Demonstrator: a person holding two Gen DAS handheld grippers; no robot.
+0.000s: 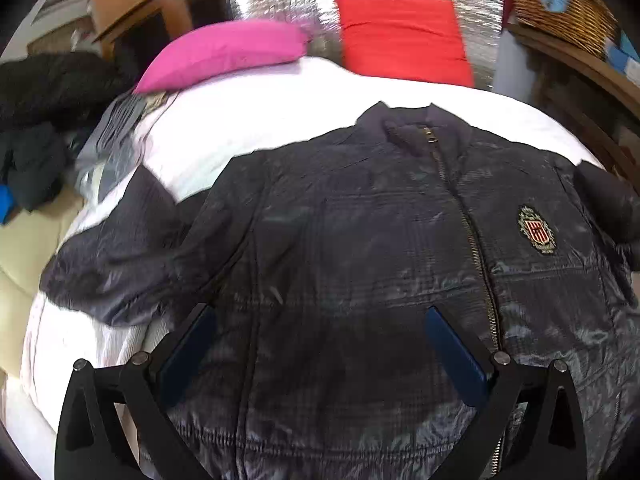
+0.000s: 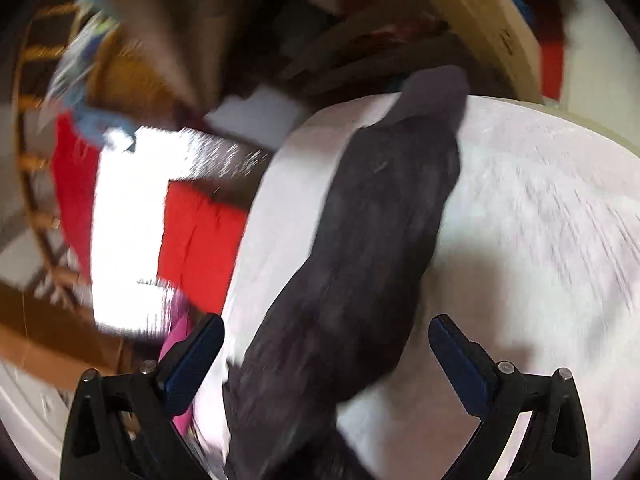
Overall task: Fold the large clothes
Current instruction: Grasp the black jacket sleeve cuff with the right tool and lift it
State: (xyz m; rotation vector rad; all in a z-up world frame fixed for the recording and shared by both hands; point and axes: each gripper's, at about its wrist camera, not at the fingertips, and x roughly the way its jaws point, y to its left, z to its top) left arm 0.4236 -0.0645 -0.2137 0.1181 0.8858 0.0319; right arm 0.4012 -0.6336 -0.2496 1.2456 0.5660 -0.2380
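A dark navy zip-up jacket (image 1: 360,240) with a crest badge (image 1: 536,230) lies front-up and spread flat on a white bed (image 1: 260,120). Its left sleeve (image 1: 120,256) is bent outward over the bed's left side. My left gripper (image 1: 320,320) is open and empty, hovering over the jacket's lower front. In the right wrist view, which is motion-blurred, the jacket's other sleeve (image 2: 380,240) stretches away across the white bed (image 2: 540,240). My right gripper (image 2: 326,332) is open above that sleeve, with the sleeve lying between its fingers.
A pink pillow (image 1: 224,52) and a red cushion (image 1: 404,36) lie at the bed's head. Dark clothes (image 1: 44,120) are piled at the left. A wicker basket (image 1: 568,8) stands on wooden furniture at the right. The red cushion (image 2: 200,240) also shows, blurred, in the right wrist view.
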